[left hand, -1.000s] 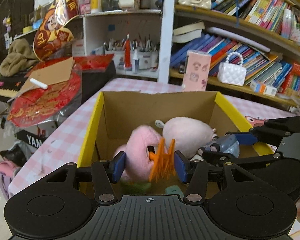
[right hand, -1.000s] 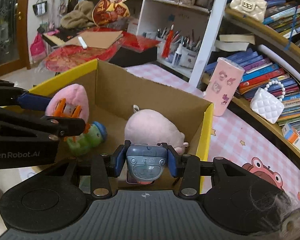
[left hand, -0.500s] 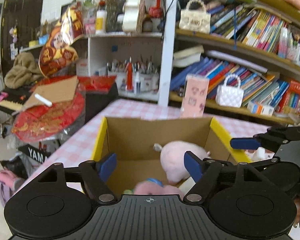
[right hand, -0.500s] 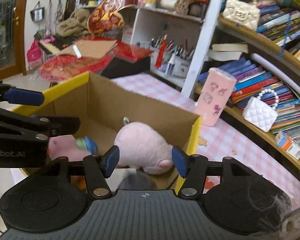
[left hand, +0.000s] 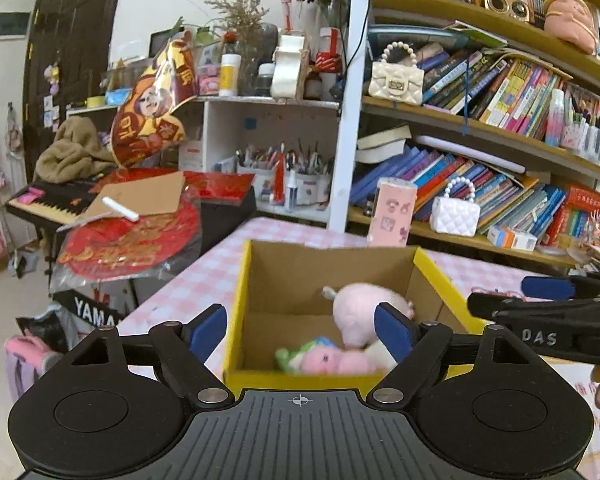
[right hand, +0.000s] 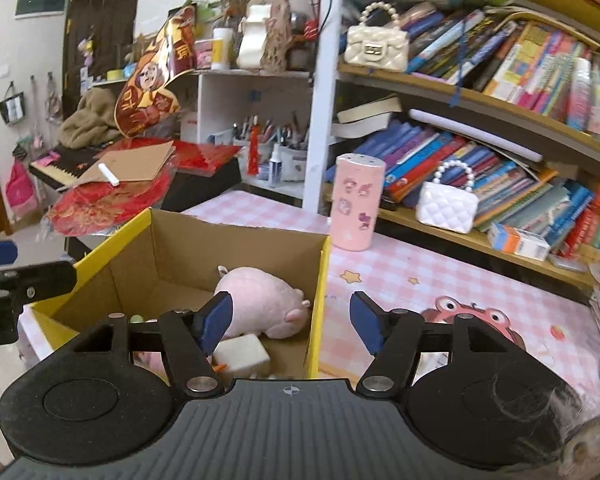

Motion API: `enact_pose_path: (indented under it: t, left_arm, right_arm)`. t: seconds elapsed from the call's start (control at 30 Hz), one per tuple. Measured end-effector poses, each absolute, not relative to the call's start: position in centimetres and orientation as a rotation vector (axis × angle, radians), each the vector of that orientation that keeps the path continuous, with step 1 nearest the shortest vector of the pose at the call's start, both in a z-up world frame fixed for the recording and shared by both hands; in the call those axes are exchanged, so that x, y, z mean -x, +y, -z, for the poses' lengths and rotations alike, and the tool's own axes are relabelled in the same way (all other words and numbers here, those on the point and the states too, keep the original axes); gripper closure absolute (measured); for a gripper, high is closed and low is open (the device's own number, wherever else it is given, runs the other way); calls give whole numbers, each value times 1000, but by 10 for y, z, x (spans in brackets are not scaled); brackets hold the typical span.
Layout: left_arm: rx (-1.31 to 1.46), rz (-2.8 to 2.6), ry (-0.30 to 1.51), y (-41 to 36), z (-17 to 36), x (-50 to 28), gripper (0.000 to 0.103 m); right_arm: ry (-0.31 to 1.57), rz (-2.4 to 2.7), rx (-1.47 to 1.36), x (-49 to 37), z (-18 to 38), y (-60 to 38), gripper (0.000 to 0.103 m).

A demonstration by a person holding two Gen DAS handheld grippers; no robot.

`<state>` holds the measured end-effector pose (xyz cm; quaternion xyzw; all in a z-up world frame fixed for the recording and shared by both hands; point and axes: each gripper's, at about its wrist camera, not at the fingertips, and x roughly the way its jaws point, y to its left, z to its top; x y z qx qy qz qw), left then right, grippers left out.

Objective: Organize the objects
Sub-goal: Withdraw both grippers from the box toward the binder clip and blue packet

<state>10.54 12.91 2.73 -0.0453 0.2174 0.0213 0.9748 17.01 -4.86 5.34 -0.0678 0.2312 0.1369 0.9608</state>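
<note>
Both my left tongs (left hand: pixel 302 332) and right tongs (right hand: pixel 291 317) have just been opening and hold nothing above the pink checked table (right hand: pixel 400 276), toys lying in the cardboard box (left hand: pixel 328 264) before crowded bookshelves (left hand: pixel 500 128).

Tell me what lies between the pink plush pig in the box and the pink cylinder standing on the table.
In the right wrist view, only the cardboard box far wall separates the pink plush pig from the pink cylinder; beyond it, bare checkered tablecloth.
</note>
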Motion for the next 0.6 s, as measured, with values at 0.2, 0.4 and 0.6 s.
enact_pose_path:
  t: [0.2, 0.4, 0.6]
  left_arm:
    - [96, -32, 473, 134, -18, -74, 18]
    - [80, -34, 526, 136, -3, -44, 15]
    - [62, -43, 577, 136, 10, -22, 11]
  right_arm:
    - [506, -253, 141, -130, -42, -44, 36]
    - [571, -224, 136, -94, -22, -39, 32]
    - [634, -197, 119, -67, -4, -37, 30]
